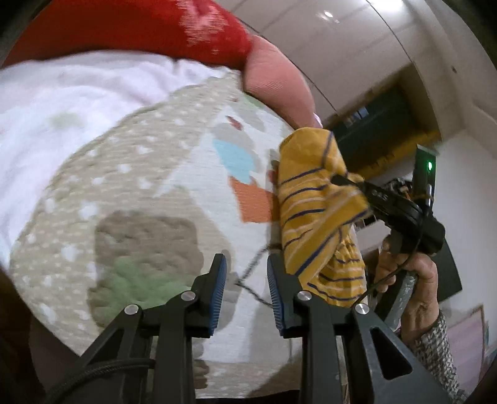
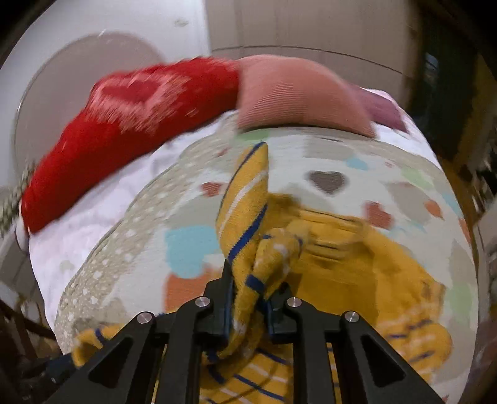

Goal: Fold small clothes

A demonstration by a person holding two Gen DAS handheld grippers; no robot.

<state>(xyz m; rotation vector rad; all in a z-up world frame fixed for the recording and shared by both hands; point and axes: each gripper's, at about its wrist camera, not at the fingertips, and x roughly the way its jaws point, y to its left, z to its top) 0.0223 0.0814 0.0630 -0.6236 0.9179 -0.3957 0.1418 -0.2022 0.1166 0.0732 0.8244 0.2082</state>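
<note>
Gripping one striped garment (image 2: 245, 217), right tool (image 2: 250, 298)

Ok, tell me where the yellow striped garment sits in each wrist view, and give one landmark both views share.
Left wrist view: yellow striped garment hangs right of centre, clamped by the right tool.
Right wrist view: it fills the lower centre, bunched between the tool's fingers, trailing right.
Shared landmark: red garment at the far edge of the patterned mat.

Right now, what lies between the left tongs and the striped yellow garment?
Nothing. In the left wrist view the open left tongs have the yellow garment right beside their right finger, only patterned quilt behind.
</note>
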